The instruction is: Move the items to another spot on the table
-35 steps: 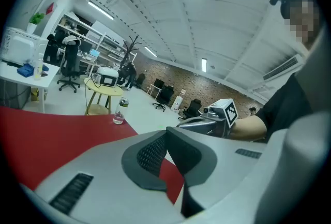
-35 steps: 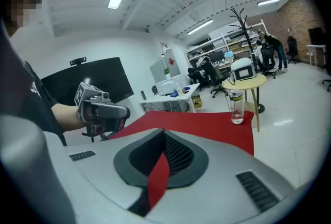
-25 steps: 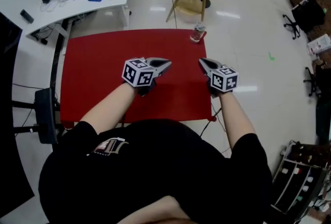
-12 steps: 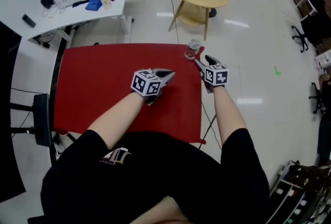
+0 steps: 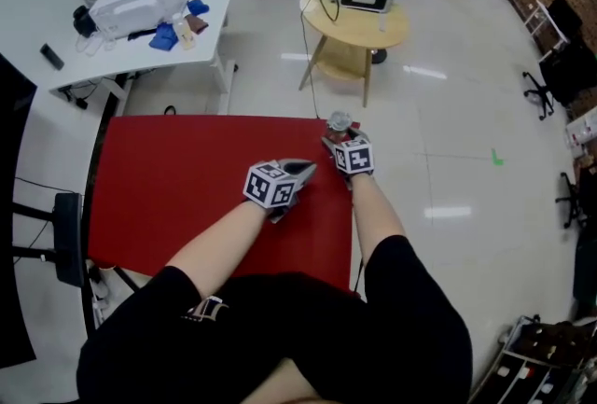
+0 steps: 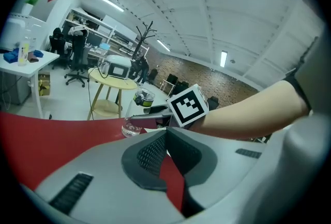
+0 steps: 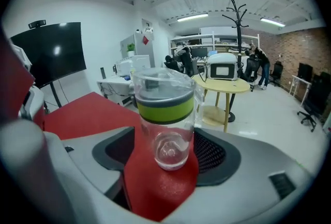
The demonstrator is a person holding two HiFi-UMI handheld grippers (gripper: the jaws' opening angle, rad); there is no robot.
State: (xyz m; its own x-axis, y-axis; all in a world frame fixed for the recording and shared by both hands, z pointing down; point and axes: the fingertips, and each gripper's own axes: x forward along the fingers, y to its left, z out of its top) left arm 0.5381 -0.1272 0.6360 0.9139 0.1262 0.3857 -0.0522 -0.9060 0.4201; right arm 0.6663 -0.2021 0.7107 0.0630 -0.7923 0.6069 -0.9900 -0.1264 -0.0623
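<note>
The clear glass jar with a lime-green band and dark lid (image 7: 164,114) stands upright on its own base near the far right corner of the red surface (image 5: 187,178), close to the edge. The right tongs (image 7: 165,163) bracket it, their jaws opening, the dark pads on either side of the glass and not pressing it as far as the right gripper view shows. The left tongs (image 6: 165,137) hover over the middle of the surface with jaws together and nothing in them. No other item shows on the red cloth, so this jar looks like the only thing to shift; I judge it is not in a carry now, and whether this corner is its start or its new spot cannot be told. Beyond lie a glossy pale floor, a round wooden side table carrying a white device (image 5: 354,15), a white desk (image 5: 140,29), office chairs and a brick wall.
</note>
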